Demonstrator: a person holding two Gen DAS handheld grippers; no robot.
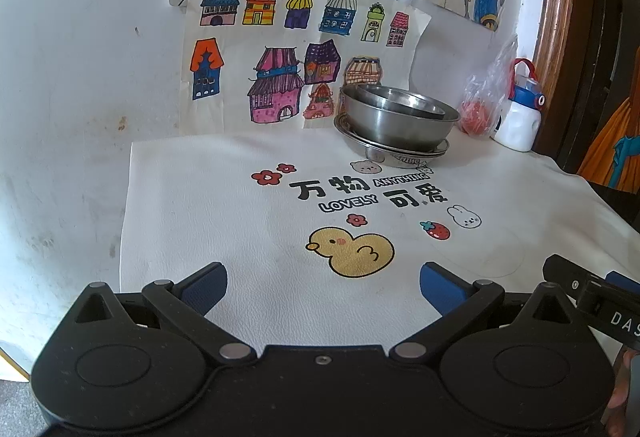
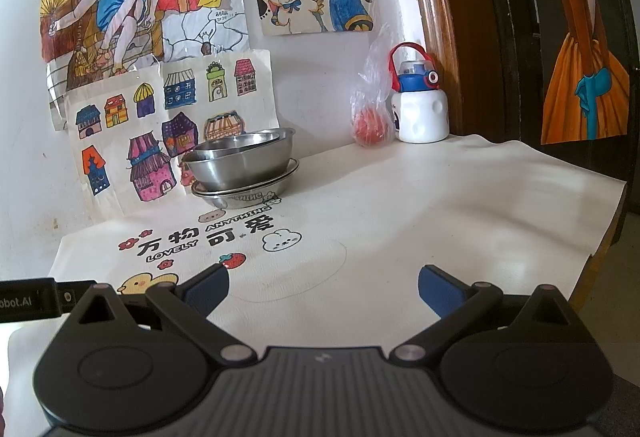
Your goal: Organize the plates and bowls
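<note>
Left gripper [image 1: 323, 287]: released, empty, frame bottom.
Right gripper [image 2: 323, 287]: released, empty, frame bottom.
Bowls [image 1: 394, 121]: nested on plates [image 1: 400, 154], right of frame centre.

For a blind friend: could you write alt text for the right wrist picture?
Steel bowls sit nested on stacked steel plates by the wall, on a cartoon-printed white mat. The open right gripper holds nothing; a water bottle stands farther right.
</note>
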